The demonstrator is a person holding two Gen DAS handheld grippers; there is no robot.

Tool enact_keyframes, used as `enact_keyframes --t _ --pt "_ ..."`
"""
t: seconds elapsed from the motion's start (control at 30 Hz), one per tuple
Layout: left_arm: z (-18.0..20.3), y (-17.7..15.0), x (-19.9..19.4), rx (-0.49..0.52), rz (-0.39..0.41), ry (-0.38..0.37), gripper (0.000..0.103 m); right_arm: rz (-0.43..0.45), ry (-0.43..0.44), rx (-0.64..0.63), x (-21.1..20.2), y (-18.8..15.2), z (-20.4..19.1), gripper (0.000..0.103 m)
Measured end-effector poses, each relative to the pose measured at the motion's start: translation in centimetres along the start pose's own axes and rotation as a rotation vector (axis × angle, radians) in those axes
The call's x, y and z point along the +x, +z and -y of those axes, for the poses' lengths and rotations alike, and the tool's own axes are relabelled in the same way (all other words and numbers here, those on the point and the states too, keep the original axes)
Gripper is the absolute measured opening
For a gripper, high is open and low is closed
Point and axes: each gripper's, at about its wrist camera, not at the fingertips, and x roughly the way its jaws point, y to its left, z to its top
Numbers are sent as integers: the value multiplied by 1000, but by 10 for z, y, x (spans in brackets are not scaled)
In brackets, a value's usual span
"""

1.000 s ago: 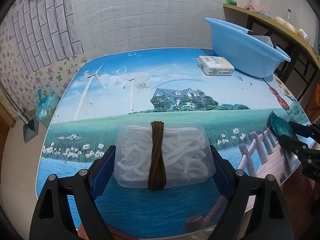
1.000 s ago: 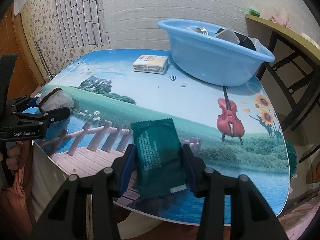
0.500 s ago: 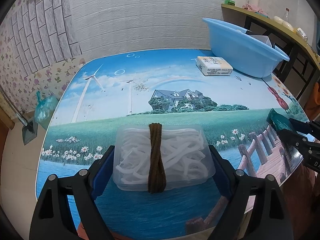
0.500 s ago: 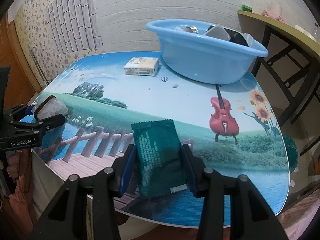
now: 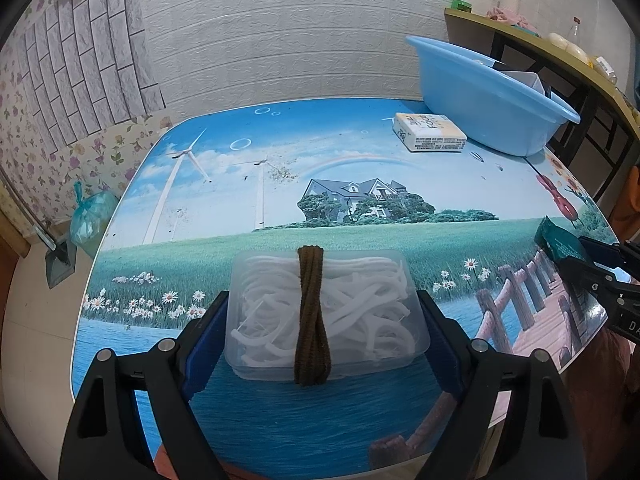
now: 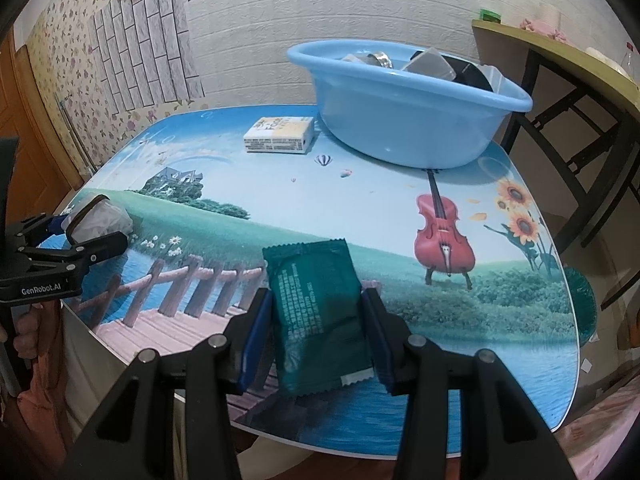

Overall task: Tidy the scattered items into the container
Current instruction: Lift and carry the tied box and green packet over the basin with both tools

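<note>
Two grippers, two catches, and the left wrist view goes first: the left gripper (image 5: 324, 320) has its jaws spread wide around a clear plastic box (image 5: 326, 314) of white floss picks, blue pads pressing both side walls, and a brown twisted tie (image 5: 311, 320) runs over the lid right down the middle between the jaws. Ahead of the jaws and off to the right, at the far corner of the picture-printed table (image 5: 280, 168), stands the blue basin (image 5: 486, 100), with a white and yellow carton (image 5: 430, 132) just beside it on the near left. At the right edge the right gripper (image 5: 576, 252) pokes in. Over to the right wrist view: the right gripper (image 6: 318, 324) stands narrow, both pads clamped on the sides of a dark green sachet (image 6: 318, 316), which juts forward past the fingertips. Straight ahead and a touch right, well apart from the jaws, sits the basin (image 6: 404, 120) with several things already inside, the carton (image 6: 280, 134) by its left side. Far left, the left gripper (image 6: 86, 232) shows with the box (image 6: 102, 220) between its fingers.
</note>
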Motion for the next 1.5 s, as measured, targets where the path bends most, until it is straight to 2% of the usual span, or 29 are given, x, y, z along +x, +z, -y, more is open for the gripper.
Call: enact_keyframes --t 0.33,0.63,1.07,1.2,1.5 --pt "0 0 -2 2 4 -10 84 -1 0 3 0 0 0 44" --pt "-1 3 -12 -4 35 -18 84 50 19 22 -10 6 -1 44" --pt "12 42 -48 -21 133 -56 84 168 65 36 -40 31 -1 44" --pt "22 57 -55 4 164 -68 84 199 84 52 -48 39 4 44" --pt "48 98 -53 38 211 -106 82 262 79 83 -52 67 24 44"
